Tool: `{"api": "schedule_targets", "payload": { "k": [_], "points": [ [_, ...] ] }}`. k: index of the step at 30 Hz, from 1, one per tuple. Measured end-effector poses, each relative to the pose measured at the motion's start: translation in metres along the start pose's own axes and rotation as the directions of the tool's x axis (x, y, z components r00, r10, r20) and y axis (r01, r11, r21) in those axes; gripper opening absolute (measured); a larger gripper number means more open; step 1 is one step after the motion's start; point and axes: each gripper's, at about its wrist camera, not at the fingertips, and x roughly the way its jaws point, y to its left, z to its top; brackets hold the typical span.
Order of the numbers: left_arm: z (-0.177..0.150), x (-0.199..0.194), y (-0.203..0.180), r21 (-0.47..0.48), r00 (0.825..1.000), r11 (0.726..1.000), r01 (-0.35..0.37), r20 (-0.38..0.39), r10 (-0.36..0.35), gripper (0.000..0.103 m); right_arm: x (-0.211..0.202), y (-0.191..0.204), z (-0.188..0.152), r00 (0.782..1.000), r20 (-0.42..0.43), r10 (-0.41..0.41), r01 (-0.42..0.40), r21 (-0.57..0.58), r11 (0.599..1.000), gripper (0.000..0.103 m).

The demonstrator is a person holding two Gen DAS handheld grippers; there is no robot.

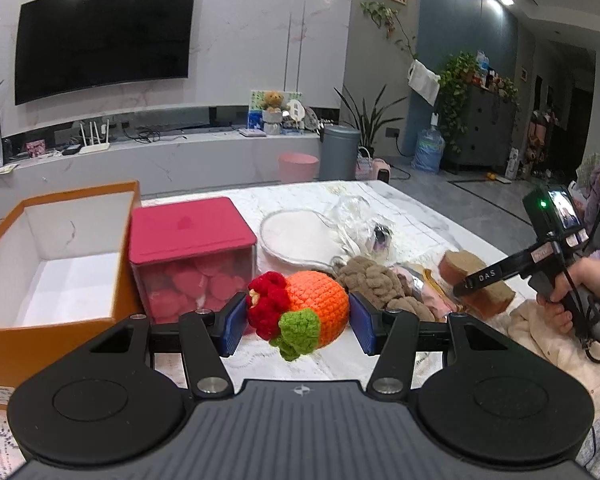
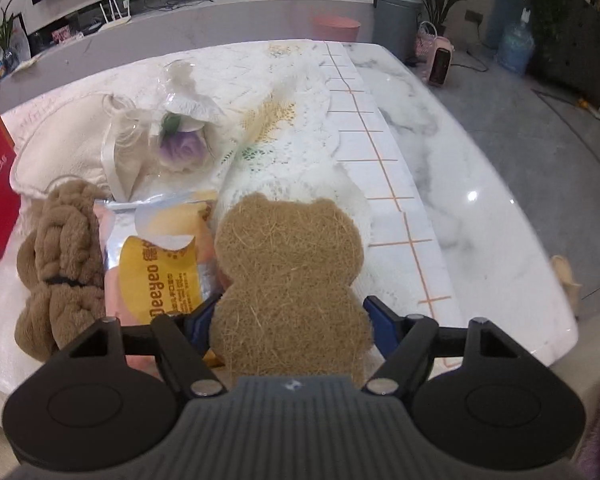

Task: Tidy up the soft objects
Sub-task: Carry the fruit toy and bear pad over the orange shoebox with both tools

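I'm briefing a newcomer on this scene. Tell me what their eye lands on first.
First comes the orange crocheted fruit with red and green trim, clamped between the left gripper's jaws above the table. Next, the brown bear-shaped scrub pad between the right gripper's jaws. To the left stand an open orange box and a pink-lidded container.

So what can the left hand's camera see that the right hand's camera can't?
Only the left wrist view shows the orange crocheted ball with red and green yarn bits pinched in the left gripper, and the open orange cardboard box.

Only the right wrist view shows the wrapped purple flower.

Both show the tan bear-shaped fibre sponge between the right gripper's jaws, the brown fluffy yarn bundle and the red-lidded clear box.
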Motion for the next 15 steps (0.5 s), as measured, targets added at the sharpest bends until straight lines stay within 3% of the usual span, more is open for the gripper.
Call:
{"api": "schedule_targets", "payload": {
  "k": [4,9,15],
  "points": [
    [0.009,-0.011,0.007,-0.007,1.0,1.0,-0.009,0.03,0.009,0.062,-0.022,-0.007,0.002,0.998,0.052,-0.023,0.02,0.056,0.998,0.074],
    [0.022,-0.027,0.023,-0.05,0.998,0.999,0.0,0.068,0.003,0.062,-0.072,0.001,0.008,0.978,0.195,-0.071,0.072,0.002,0.997,0.074],
    [0.044,-0.053,0.043,-0.036,0.99,0.999,-0.028,0.138,0.033,0.062,-0.133,0.03,0.021,0.952,0.306,0.012,-0.007,-0.017,1.0,0.074]
  ]
}}
